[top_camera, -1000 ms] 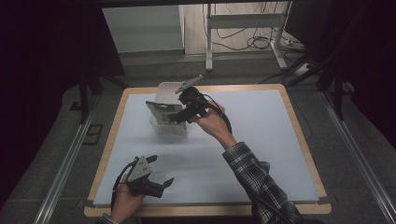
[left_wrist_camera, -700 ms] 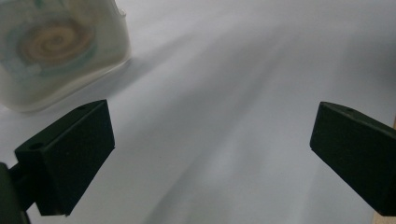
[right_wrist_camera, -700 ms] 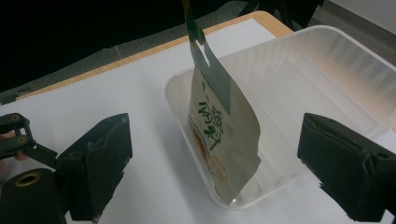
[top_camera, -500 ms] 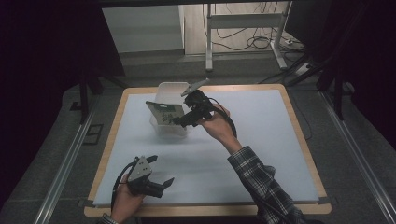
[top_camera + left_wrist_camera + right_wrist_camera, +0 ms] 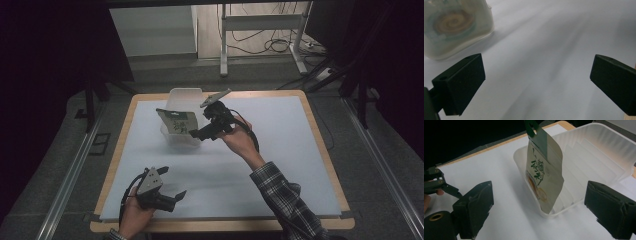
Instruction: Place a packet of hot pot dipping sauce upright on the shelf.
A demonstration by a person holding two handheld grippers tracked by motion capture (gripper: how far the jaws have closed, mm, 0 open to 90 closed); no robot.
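Note:
A green and beige snack packet [image 5: 177, 121] leans upright inside a translucent white plastic tub [image 5: 185, 95] at the table's far left-centre. My right gripper [image 5: 196, 134] hovers just right of the tub and points at the packet. Its jaws have just been opening and now stand open, with the packet [image 5: 544, 172] ahead of them and untouched by the pads. The tub [image 5: 599, 150] lies slightly beyond. My left gripper [image 5: 174, 182] rests open and empty near the front left edge. In the left gripper view the left gripper [image 5: 536, 82] faces bare mat, with the tub [image 5: 456, 27] blurred at the upper left.
A white mat [image 5: 280, 165] covers the wood-edged table. Metal rails run along both sides on the floor, and a table frame with cables stands beyond the far edge. The left gripper [image 5: 436, 182] appears at the left edge of the right gripper view.
My right gripper has drawn back a little to the right, away from the packet, which stays leaning in the tub. The left gripper has not moved.

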